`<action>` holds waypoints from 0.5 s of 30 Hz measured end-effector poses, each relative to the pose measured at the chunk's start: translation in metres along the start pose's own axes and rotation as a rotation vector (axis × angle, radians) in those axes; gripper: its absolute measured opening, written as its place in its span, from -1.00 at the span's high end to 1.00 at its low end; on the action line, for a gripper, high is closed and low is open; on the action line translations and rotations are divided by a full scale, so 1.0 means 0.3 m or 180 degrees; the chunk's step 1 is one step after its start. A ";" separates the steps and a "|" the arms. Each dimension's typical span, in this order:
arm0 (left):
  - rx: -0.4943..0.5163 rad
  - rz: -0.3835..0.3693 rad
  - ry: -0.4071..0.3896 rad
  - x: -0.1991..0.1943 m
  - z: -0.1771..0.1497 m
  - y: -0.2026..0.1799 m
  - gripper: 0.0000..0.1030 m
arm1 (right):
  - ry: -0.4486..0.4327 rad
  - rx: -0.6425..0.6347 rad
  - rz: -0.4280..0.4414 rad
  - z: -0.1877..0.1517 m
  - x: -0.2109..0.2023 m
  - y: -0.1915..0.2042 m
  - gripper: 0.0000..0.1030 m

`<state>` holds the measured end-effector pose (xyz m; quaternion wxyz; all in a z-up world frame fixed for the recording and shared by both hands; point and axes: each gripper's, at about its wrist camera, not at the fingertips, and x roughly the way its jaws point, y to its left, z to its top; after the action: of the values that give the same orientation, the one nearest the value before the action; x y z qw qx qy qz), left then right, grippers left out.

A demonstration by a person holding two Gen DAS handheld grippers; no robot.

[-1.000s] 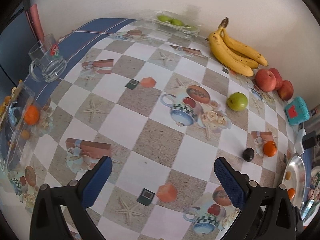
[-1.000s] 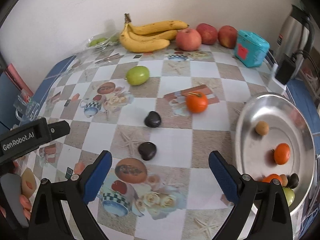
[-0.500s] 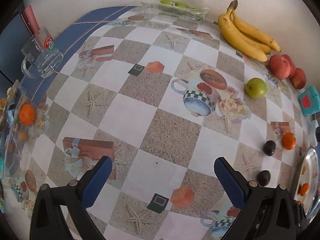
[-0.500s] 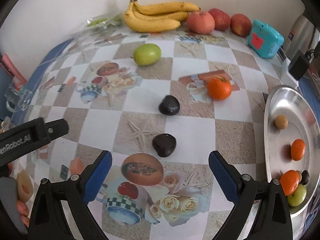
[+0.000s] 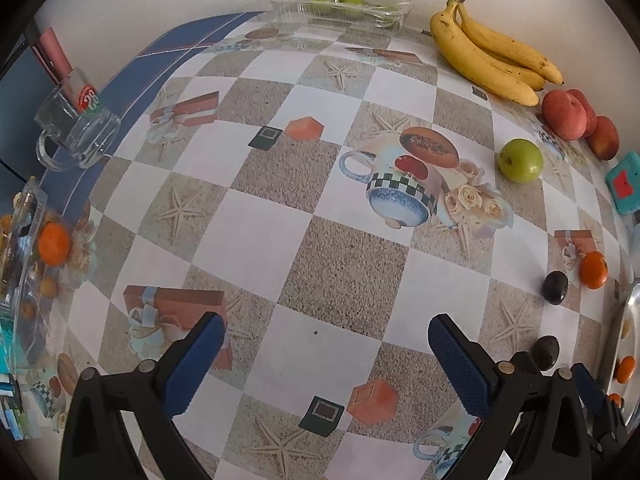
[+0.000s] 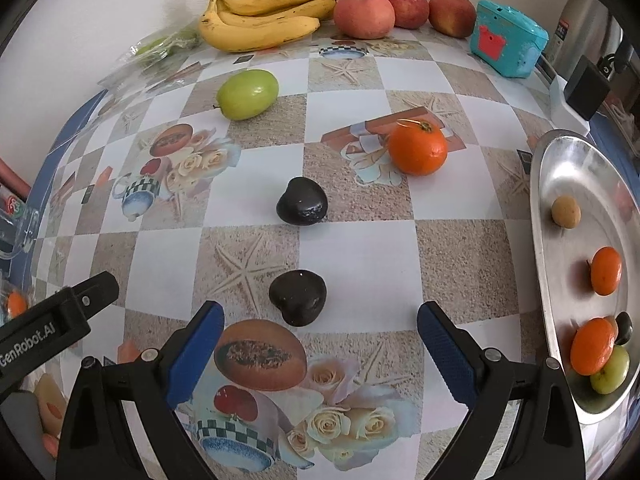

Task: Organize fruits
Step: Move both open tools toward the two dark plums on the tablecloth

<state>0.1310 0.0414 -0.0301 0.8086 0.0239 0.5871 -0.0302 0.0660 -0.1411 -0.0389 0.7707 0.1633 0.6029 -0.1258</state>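
Note:
My right gripper (image 6: 318,330) is open and empty, low over the table, with a dark plum (image 6: 297,298) just ahead between its fingers. A second dark plum (image 6: 302,201), an orange (image 6: 417,150) and a green fruit (image 6: 248,94) lie farther out. A steel tray (image 6: 538,208) at the right holds several small fruits. My left gripper (image 5: 326,354) is open and empty over bare tablecloth. In its view the plums (image 5: 546,351) (image 5: 555,287), orange (image 5: 593,270) and green fruit (image 5: 520,160) lie to the right.
Bananas (image 6: 264,16), red apples (image 6: 364,14) and a teal box (image 6: 506,38) line the back wall. A kettle (image 6: 580,28) stands far right. A glass mug (image 5: 76,128) and clear containers (image 5: 24,264) (image 5: 344,6) sit at left and back.
Both grippers have moved forward and lower over the table. The near plum now lies just ahead of the right fingers. Both jaws stay open.

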 end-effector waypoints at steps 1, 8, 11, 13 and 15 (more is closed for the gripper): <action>-0.0003 -0.0003 0.0001 0.000 0.001 -0.001 -1.00 | 0.0003 -0.0002 -0.0019 0.001 0.002 0.002 -0.89; -0.0029 -0.0037 0.0008 0.011 0.006 0.011 -1.00 | 0.0006 0.0006 -0.0158 0.009 0.024 0.015 -0.89; -0.0031 -0.0028 0.0015 0.017 0.008 0.016 -1.00 | -0.0006 -0.0026 -0.0227 0.011 0.030 0.024 -0.89; -0.0026 -0.0031 0.0024 0.022 0.009 0.019 -1.00 | -0.0017 -0.0021 -0.0239 0.015 0.033 0.029 -0.89; -0.0019 -0.0033 0.0035 0.027 0.010 0.020 -1.00 | -0.0012 -0.0038 -0.0275 0.018 0.040 0.036 -0.89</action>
<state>0.1367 0.0471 -0.0368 0.8053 0.0187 0.5917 -0.0325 0.0779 -0.1333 -0.0482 0.7666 0.1322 0.6088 -0.1557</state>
